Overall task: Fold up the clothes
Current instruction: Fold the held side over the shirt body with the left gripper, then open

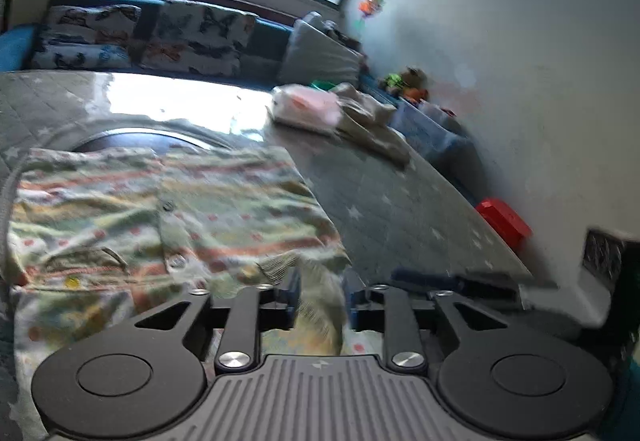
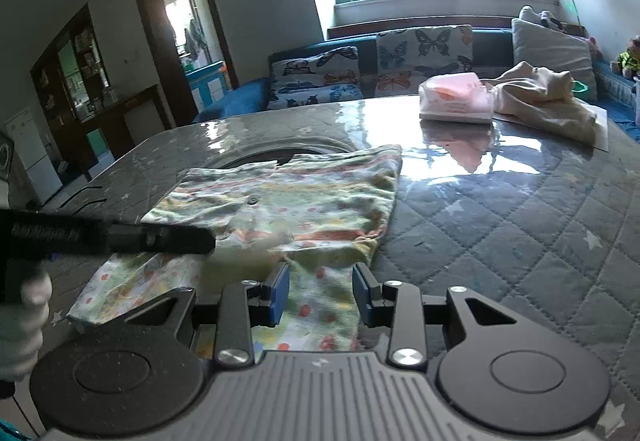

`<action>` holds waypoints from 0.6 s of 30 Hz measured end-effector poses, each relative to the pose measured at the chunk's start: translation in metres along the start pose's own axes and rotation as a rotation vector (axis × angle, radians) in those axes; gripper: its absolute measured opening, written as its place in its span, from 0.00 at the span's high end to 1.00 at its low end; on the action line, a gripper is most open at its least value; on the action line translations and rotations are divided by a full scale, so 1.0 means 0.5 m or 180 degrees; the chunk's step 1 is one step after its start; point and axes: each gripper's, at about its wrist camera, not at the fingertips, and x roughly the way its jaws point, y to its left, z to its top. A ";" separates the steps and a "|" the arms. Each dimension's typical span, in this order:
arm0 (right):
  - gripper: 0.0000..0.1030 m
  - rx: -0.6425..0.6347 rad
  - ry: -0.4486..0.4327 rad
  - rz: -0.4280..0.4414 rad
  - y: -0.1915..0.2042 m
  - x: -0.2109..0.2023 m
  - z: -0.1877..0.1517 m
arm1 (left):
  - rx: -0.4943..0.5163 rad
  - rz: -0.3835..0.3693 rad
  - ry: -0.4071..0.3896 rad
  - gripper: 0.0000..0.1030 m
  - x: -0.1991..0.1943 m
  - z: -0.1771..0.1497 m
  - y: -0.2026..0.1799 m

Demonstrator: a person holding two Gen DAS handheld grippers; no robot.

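Shirt (image 2: 288,209), thin, soft and light, lies part-folded on the quilted counter (image 2: 500,221); both hand-held grippers, left (image 1: 322,301) and right (image 2: 320,293), stand open over its near hem, likely the best hold.

Blurring the patterned garment (image 1: 168,217) in the left wrist view; hiding its near hem behind the left hand-held gripper (image 1: 322,305); cropping the gloved hand (image 2: 22,325) at the edge.
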 end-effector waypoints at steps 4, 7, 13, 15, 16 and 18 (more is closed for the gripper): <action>0.66 0.0024 -0.0007 0.0008 0.000 0.002 0.006 | 0.0065 -0.0047 0.0010 0.53 -0.007 -0.011 0.005; 0.66 -0.0010 0.0037 0.0086 0.012 0.013 0.009 | 0.0099 -0.0022 -0.0039 0.53 -0.029 -0.017 0.020; 0.66 -0.0090 0.0262 0.0248 0.039 0.056 0.000 | 0.0030 0.0372 -0.0092 0.53 -0.090 -0.046 0.098; 0.67 -0.0108 0.0350 0.0278 0.045 0.072 -0.005 | -0.0027 0.0542 -0.0086 0.54 -0.105 -0.057 0.128; 0.67 -0.0120 0.0390 0.0282 0.049 0.078 -0.007 | -0.0064 0.0614 -0.0079 0.54 -0.109 -0.063 0.142; 0.67 -0.0159 0.0454 0.0266 0.057 0.085 -0.012 | -0.0159 0.0713 -0.0045 0.55 -0.116 -0.072 0.168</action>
